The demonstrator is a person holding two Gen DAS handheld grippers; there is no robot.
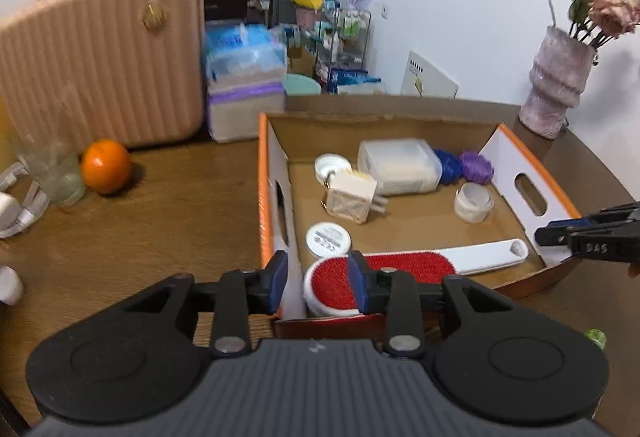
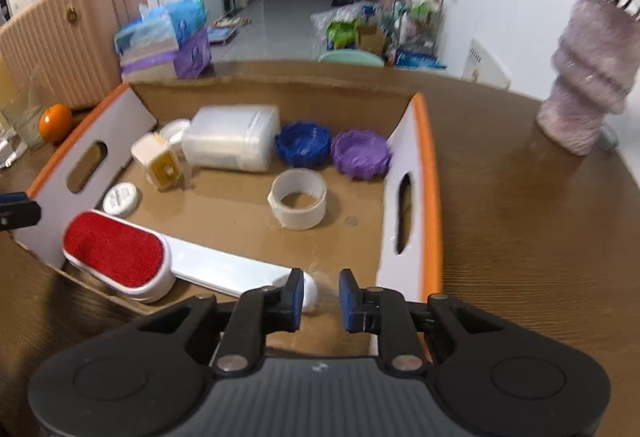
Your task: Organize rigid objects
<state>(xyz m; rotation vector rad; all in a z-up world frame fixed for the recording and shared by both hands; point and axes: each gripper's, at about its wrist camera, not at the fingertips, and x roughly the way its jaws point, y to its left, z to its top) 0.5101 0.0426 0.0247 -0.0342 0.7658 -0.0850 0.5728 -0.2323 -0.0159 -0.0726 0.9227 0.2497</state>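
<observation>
A cardboard box (image 1: 404, 221) with orange rims sits on the wooden table; it also shows in the right wrist view (image 2: 360, 245). Inside lie a red lint brush (image 1: 404, 265) (image 2: 116, 249) with a white handle, a white plastic container (image 1: 400, 165) (image 2: 236, 145), a tape roll (image 1: 474, 201) (image 2: 298, 203), a blue ring (image 2: 304, 143), a purple ring (image 2: 362, 153), a small round tin (image 1: 328, 239) (image 2: 121, 199) and a cream plug block (image 1: 352, 199) (image 2: 160, 165). My left gripper (image 1: 317, 287) is open over the box's near left corner. My right gripper (image 2: 319, 301) is open and empty above the brush handle's end.
An orange (image 1: 106, 167) and a glass (image 1: 52, 173) stand left of the box. A pink suitcase (image 1: 100, 73) and tissue packs (image 1: 244, 85) are behind. A lilac vase (image 1: 558, 85) (image 2: 588, 77) with flowers stands at the right.
</observation>
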